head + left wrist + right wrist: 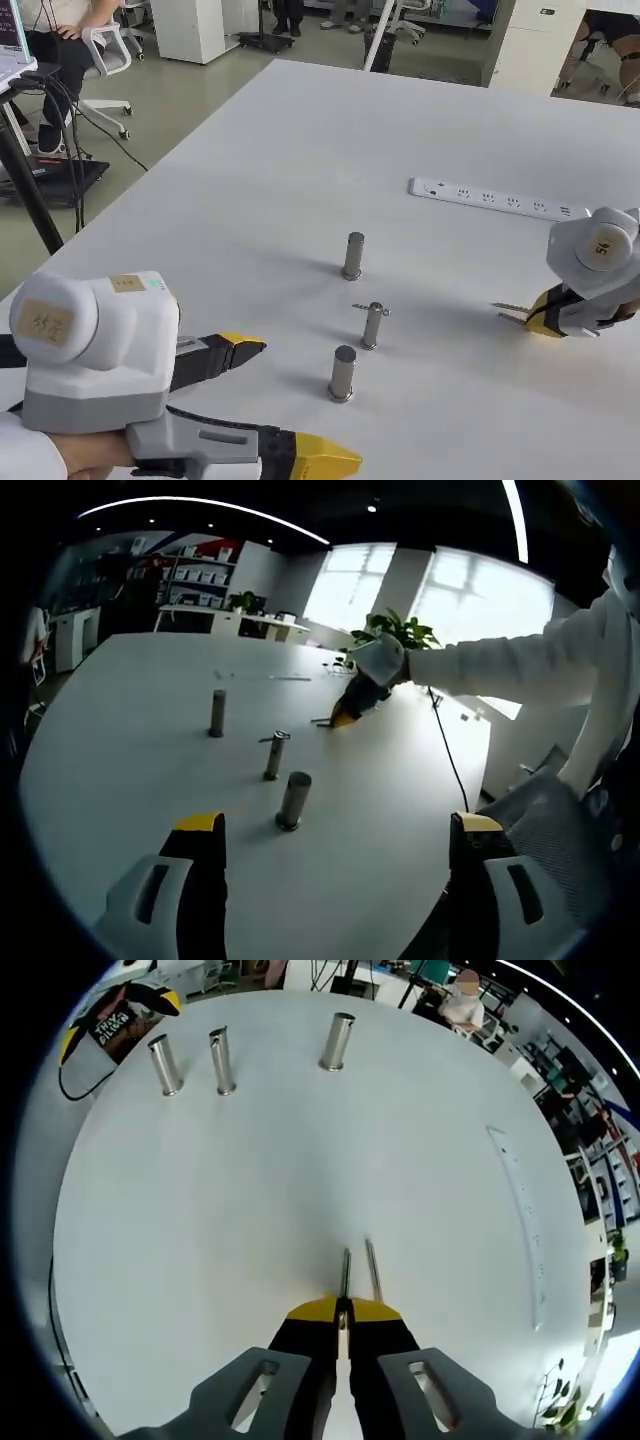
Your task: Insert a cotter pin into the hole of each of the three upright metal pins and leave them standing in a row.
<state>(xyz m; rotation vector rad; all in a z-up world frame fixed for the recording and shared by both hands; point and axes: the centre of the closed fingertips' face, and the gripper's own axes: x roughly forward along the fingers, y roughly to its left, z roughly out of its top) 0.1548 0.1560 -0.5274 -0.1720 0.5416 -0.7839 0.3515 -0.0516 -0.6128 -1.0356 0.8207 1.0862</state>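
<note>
Three upright metal pins stand in a row on the white table (250,200): the far pin (353,256), the middle pin (372,326) and the near pin (342,373). A cotter pin (371,309) sits crosswise through the middle pin's top. The other two tops look bare. My right gripper (527,315) is low over the table, right of the row, shut on a thin cotter pin (345,1272). A second thin rod (372,1268) lies just beside it; whether it is held I cannot tell. My left gripper (290,400) is open, near the front edge, left of the near pin (293,800).
A white power strip (500,200) lies on the table behind the right gripper. The table's left edge runs diagonally, with office chairs (105,60), cables and a stand on the floor beyond it. A person sits at the far left.
</note>
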